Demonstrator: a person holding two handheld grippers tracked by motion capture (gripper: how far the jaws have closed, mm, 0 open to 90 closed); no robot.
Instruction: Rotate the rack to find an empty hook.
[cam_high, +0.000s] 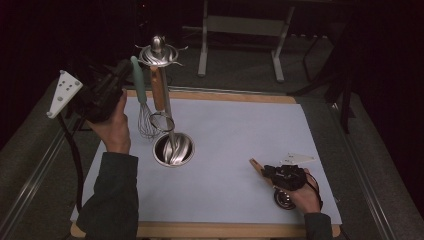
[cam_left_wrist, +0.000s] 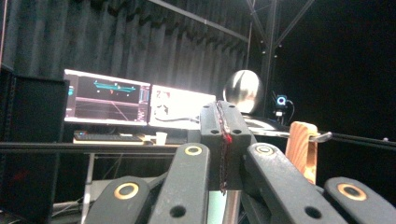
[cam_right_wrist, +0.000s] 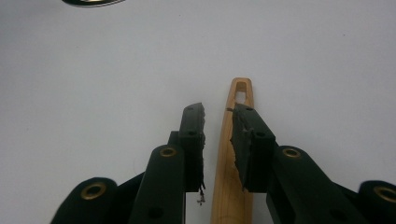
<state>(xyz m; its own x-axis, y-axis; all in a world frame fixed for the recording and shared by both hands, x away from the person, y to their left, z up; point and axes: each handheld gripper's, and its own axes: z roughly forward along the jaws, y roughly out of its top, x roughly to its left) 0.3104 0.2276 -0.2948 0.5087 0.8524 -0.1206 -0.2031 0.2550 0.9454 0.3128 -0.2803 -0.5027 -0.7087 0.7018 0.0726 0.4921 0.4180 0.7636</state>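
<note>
1. no brand, label or legible writing on any tool, on the utensil stand or on either gripper; screen content on the two monitors (cam_left_wrist: 140, 105) in the left gripper view too small to read.
2. left gripper (cam_high: 120, 70): raised at the upper left of the high view, beside the top of the utensil stand (cam_high: 159, 52). jaws pressed together in the left gripper view, pads meeting with no gap; nothing visible between them.
3. left gripper tip close to the top of the green whisk handle (cam_high: 138, 77); contact cannot be confirmed from the high view.
4. whisk (cam_high: 146, 120) hanging from the stand rim, wire head low, just beside the stand pole.
5. wooden handle (cam_high: 158, 90) hanging next to the whisk; seen also in the left gripper view (cam_left_wrist: 302, 149), just right of the jaws.
6. stand base (cam_high: 173, 149): round metal dish resting on the white mat (cam_high: 230, 135), left of centre.
7. right gripper (cam_right_wrist: 218, 140): low over the mat at the lower right of the high view (cam_high: 267, 172). jaws open a little, set either side of a flat wooden utensil handle (cam_right_wrist: 232, 177).
8. right-hand pad touching or nearly touching the handle edge; left-hand pad clear of it by a narrow gap. not clamped.
9. wooden utensil lying flat on the mat, hanging hole (cam_right_wrist: 241, 87) at the far end beyond the jaw tips.
</note>
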